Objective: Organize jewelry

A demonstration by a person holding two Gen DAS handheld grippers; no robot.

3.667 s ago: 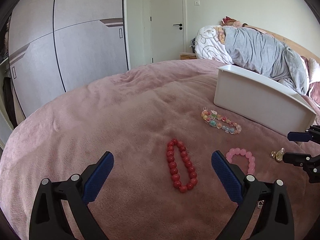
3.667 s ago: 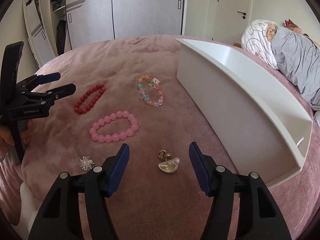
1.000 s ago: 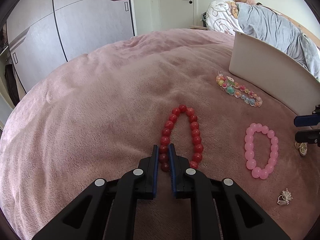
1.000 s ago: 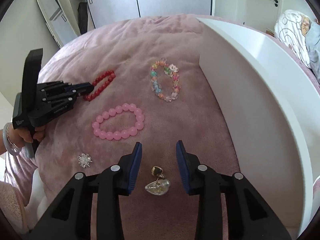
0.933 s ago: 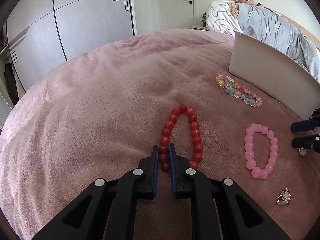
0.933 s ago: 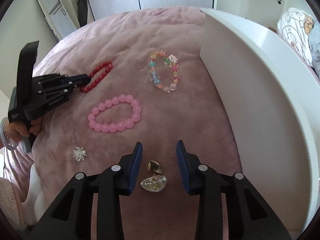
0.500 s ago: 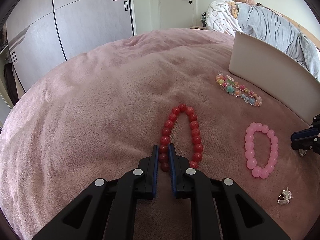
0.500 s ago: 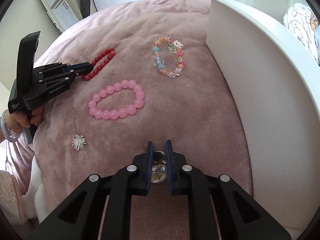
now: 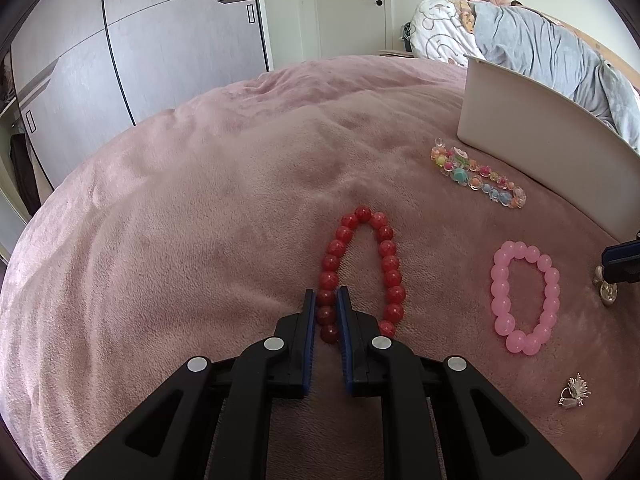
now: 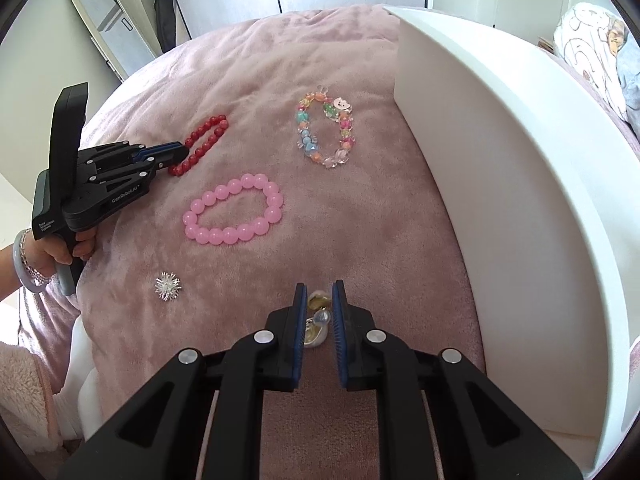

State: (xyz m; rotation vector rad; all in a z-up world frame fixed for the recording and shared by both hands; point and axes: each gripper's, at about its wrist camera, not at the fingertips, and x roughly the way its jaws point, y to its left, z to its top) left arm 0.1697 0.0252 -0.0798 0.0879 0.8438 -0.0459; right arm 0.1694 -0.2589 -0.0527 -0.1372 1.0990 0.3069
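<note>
Jewelry lies spread over a plush pink blanket (image 10: 360,208), and none of it shows inside the white storage bin (image 10: 520,184), so the sorting looks barely begun. Nearest that bin, just beside its long wall, the right gripper (image 10: 319,300) is clenched on a gold-and-pearl earring (image 10: 318,320), a glossy shell-shaped drop with a small gold stud above it, and the piece sits on the blanket, not yet lifted. A little farther from the bin lies a spiky silver brooch (image 10: 169,287), a starburst of thin metal points. Beyond it, near the middle of the blanket, rests the pink bead bracelet (image 10: 234,220), an oval of smooth, milky, evenly sized spheres. Close to the bin's far corner lies the multicolored charm bracelet (image 10: 325,132), strung with translucent pastel beads and little animal shapes. Farthest from the bin, the left gripper (image 9: 331,304) grasps the red bead bracelet (image 9: 362,272) by the near end of its left strand; its round, glossy beads form a long narrow loop that lies flat on the fabric. By my judgement two pieces are gripped and ready to lift, while three remain untouched, and every piece is yet to reach the bin. The blanket is soft and deep-piled, so small pieces sink slightly into it.
</note>
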